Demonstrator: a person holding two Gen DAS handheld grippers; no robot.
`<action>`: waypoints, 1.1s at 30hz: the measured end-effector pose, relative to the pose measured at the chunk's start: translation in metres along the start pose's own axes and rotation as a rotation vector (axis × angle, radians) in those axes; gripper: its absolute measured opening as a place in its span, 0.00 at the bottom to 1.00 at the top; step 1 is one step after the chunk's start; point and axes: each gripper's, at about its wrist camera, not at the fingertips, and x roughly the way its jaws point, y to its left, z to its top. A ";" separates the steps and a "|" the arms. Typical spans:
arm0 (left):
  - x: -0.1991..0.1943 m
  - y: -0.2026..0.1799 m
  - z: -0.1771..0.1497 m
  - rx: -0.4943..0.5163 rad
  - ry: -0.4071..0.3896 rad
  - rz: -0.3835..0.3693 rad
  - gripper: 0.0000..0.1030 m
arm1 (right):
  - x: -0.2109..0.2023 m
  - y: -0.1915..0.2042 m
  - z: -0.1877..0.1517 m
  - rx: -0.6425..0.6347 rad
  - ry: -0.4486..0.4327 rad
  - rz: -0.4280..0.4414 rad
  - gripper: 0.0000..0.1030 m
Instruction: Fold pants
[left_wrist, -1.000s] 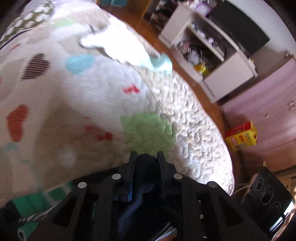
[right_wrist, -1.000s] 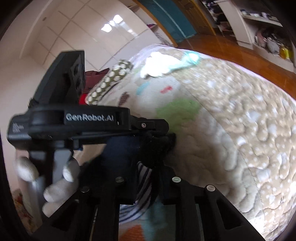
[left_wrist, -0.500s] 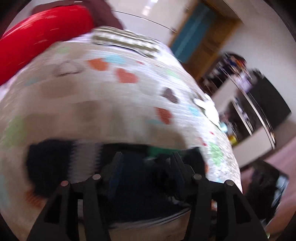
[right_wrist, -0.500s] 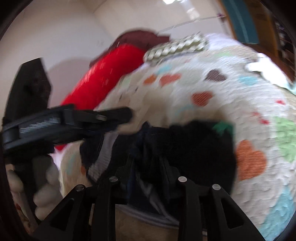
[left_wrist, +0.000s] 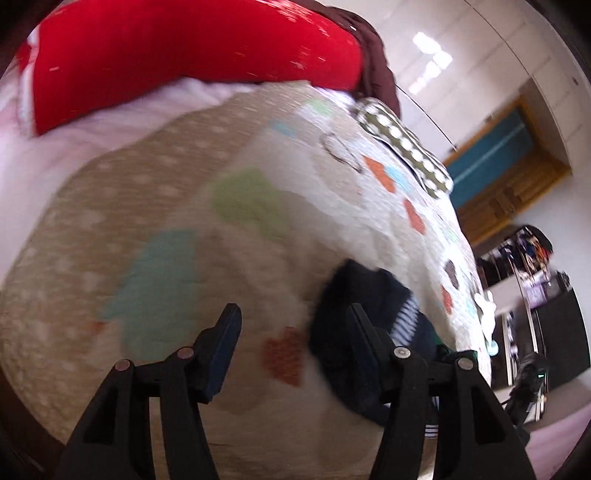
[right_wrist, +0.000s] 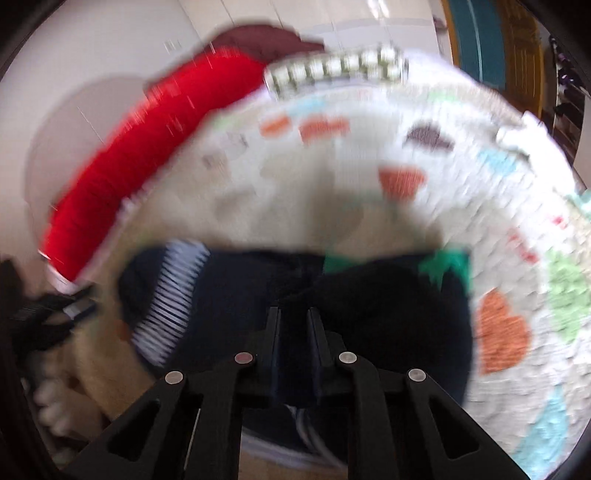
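Observation:
The dark navy pants (right_wrist: 388, 314), with a striped white-and-navy band (right_wrist: 170, 295) and green patches, lie spread on the quilt. My right gripper (right_wrist: 294, 314) is shut on the pants' near edge. In the left wrist view the pants (left_wrist: 347, 314) lie bunched at the right, behind the right finger. My left gripper (left_wrist: 291, 314) is open and empty above the quilt, to the left of the pants. The right wrist view is blurred.
The quilt (left_wrist: 166, 221) with coloured hearts covers the bed. A red pillow (left_wrist: 184, 48) and a dotted pillow (left_wrist: 406, 144) lie at its far end. A white cloth (left_wrist: 487, 314) lies further along. Shelves and a door stand at the right.
My left gripper has opened, let go of the pants and swung left. My right gripper has laid the pants down on the quilt and keeps its hold.

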 end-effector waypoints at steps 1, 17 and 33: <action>-0.002 0.006 0.000 -0.011 -0.011 0.013 0.56 | 0.009 0.004 -0.001 -0.013 0.024 -0.038 0.15; -0.011 0.058 -0.002 -0.104 -0.023 0.015 0.57 | 0.028 0.156 0.040 -0.301 0.116 0.096 0.62; -0.018 0.047 -0.020 -0.063 -0.013 -0.014 0.57 | 0.108 0.203 0.055 -0.482 0.266 -0.200 0.20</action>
